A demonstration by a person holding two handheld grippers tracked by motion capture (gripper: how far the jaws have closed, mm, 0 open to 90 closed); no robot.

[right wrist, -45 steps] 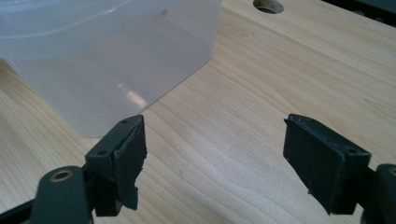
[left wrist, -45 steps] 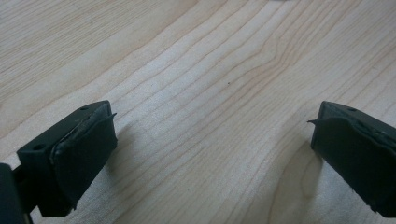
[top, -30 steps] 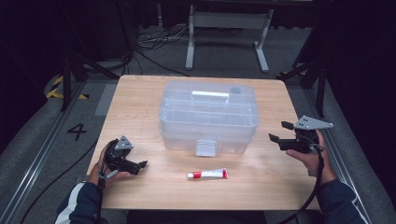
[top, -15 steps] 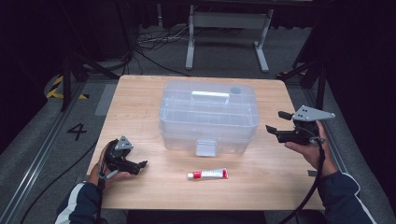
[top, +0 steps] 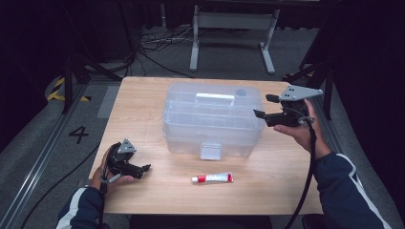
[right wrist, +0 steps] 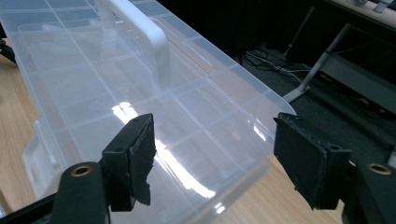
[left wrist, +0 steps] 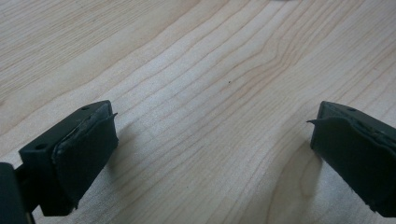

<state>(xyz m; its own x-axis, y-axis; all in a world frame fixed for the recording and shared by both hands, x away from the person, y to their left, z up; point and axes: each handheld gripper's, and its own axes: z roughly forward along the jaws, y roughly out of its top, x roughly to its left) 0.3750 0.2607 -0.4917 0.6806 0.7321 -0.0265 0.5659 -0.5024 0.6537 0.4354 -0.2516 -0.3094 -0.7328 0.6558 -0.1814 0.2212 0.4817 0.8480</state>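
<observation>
Toothpaste tube (top: 212,178) lies loose near the table's (top: 143,95) front edge, just ahead of the clear plastic box's (top: 212,121) latch. Left gripper (top: 142,168) rests low on the wood, jaws wide, empty. Right gripper (top: 261,107) hovers at the box's right end, spread wide, likely lining up on the lid. Beyond: grey floor, cables, metal stand legs.

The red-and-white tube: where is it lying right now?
In the high view, the small red-and-white tube lies flat on the wooden table near its front edge, just in front of the clear plastic organiser box and its latch.
</observation>
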